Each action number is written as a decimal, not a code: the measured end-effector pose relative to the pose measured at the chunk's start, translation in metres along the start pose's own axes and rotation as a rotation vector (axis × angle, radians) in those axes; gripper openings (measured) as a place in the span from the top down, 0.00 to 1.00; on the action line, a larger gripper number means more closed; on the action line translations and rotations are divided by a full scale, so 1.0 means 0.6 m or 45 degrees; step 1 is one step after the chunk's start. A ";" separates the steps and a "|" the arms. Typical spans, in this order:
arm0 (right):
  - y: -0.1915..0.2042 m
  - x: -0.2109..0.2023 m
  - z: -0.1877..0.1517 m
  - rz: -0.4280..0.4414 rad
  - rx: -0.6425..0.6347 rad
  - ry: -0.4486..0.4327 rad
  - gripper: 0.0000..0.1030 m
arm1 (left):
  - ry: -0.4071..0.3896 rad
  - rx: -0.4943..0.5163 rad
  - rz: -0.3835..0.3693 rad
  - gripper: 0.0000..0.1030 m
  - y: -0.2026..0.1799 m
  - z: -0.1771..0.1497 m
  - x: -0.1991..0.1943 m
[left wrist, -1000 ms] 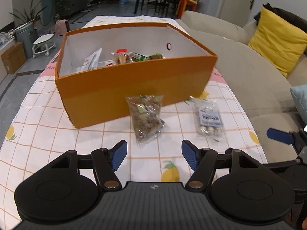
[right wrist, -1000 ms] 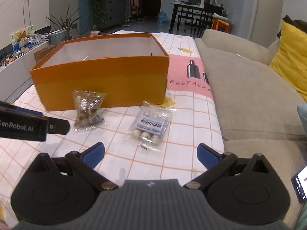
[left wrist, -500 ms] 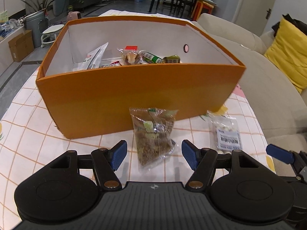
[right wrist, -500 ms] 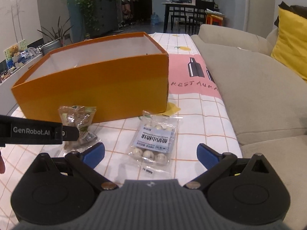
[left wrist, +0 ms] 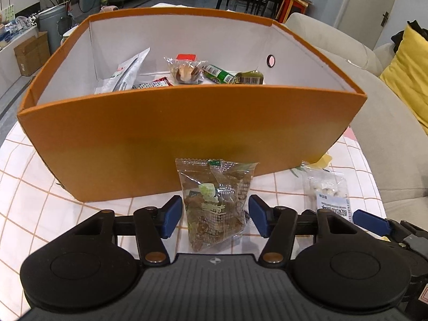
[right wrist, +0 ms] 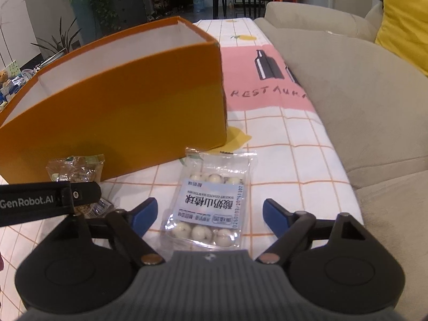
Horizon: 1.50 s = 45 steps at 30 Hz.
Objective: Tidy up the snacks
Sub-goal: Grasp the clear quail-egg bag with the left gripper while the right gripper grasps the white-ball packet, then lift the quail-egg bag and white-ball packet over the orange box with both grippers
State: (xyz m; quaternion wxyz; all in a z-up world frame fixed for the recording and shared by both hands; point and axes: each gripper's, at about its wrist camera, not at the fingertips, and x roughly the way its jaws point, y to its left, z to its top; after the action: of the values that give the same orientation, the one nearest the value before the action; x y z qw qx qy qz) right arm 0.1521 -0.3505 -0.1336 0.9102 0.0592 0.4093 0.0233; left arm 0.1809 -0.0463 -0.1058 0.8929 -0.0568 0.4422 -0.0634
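A table under a checked tablecloth (right wrist: 289, 144) carries an orange box (left wrist: 187, 133), a brown snack packet (left wrist: 215, 203) and a hawthorn-ball packet (right wrist: 211, 203).

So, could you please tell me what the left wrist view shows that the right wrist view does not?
Only the left wrist view looks into the orange box, showing snack packets already inside. Only the right wrist view shows the pink restaurant print on the tablecloth. Both show the brown snack bag between the open left gripper fingers and the white ball packet between the open right gripper fingers.
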 end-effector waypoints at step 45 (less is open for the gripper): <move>0.027 -0.108 -0.038 0.067 -0.072 0.046 0.45 | -0.041 0.035 -0.035 0.52 0.024 -0.040 -0.129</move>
State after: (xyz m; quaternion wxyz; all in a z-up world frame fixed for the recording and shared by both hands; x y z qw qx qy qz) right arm 0.0918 -0.3380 -0.0984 0.9031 0.0438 0.4230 0.0597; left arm 0.1161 -0.0205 -0.0619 0.8996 -0.0515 0.4262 -0.0807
